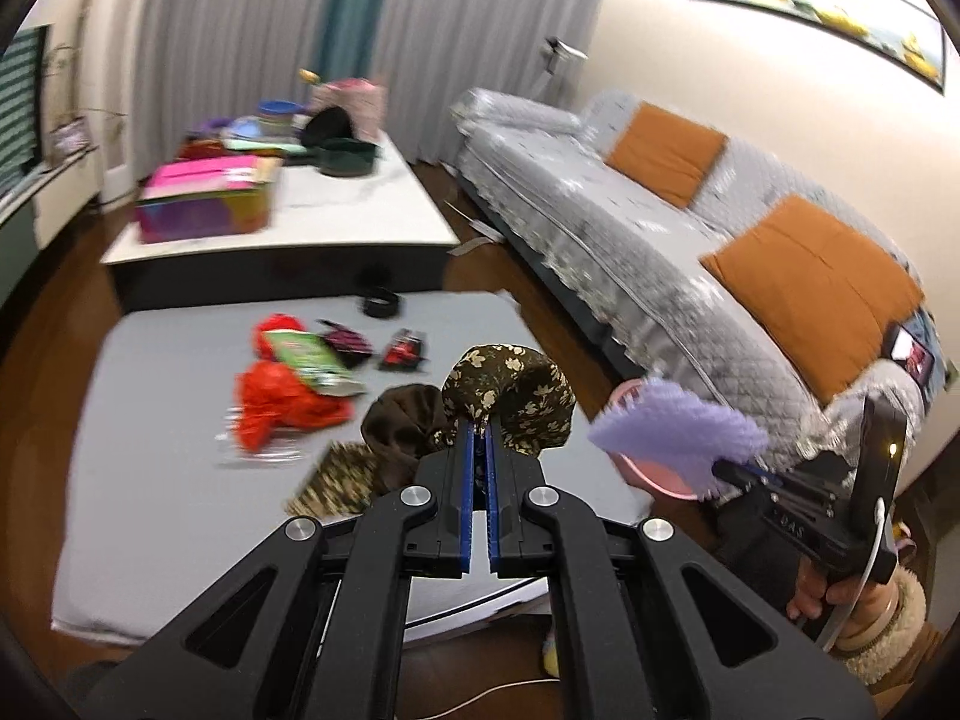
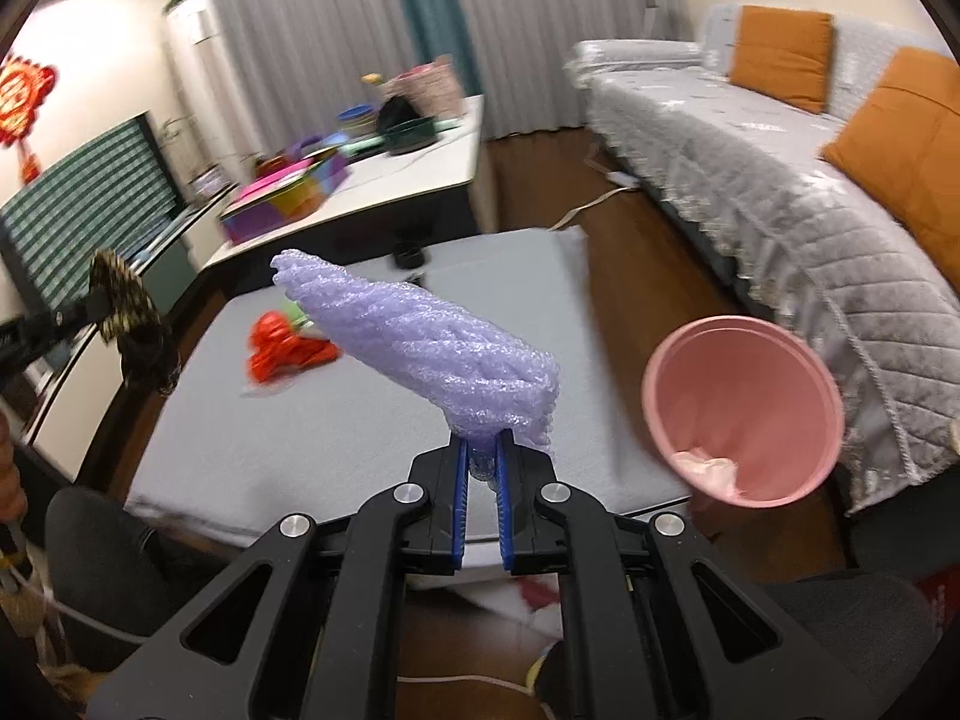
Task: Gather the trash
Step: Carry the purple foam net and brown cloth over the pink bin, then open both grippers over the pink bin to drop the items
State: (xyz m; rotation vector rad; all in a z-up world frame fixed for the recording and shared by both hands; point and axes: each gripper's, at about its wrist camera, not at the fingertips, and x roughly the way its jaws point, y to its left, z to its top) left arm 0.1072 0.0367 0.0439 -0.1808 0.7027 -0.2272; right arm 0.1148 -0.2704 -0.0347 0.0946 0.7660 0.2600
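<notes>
- Left gripper point(image 1: 478, 429) nearly closed, pinching brown floral cloth point(image 1: 510, 396); cloth bunches above the tips and drapes down to 8 o'clock
- Same cloth seen from right wrist at 9 o'clock, dangling off the left gripper, blurred
- Right gripper point(image 2: 482, 447) nearly closed on the base of purple foam net point(image 2: 420, 342); net sticks up toward 11 o'clock, lifted off the mat
- Pink bin point(image 2: 744, 408) at 3 o'clock of the right gripper, just beside the mat's right edge, mouth tilted to camera, pale crumpled scrap point(image 2: 708, 465) inside
- From left wrist the net sits in front of the bin rim point(image 1: 654, 477) at 3 o'clock
- Grey mat point(image 1: 180, 510) holds red net bag point(image 1: 282, 402) at 10 o'clock of left gripper, green packet point(image 1: 309, 357) lying on it, two small dark wrappers point(image 1: 408, 351) near at 12 o'clock
- Black ring point(image 1: 379, 303) at mat's far edge
- White table point(image 1: 360, 210) beyond mat with cluttered boxes, blurred
- Grey sofa point(image 1: 630, 228) with orange cushions point(image 1: 810, 282) at 2 o'clock
</notes>
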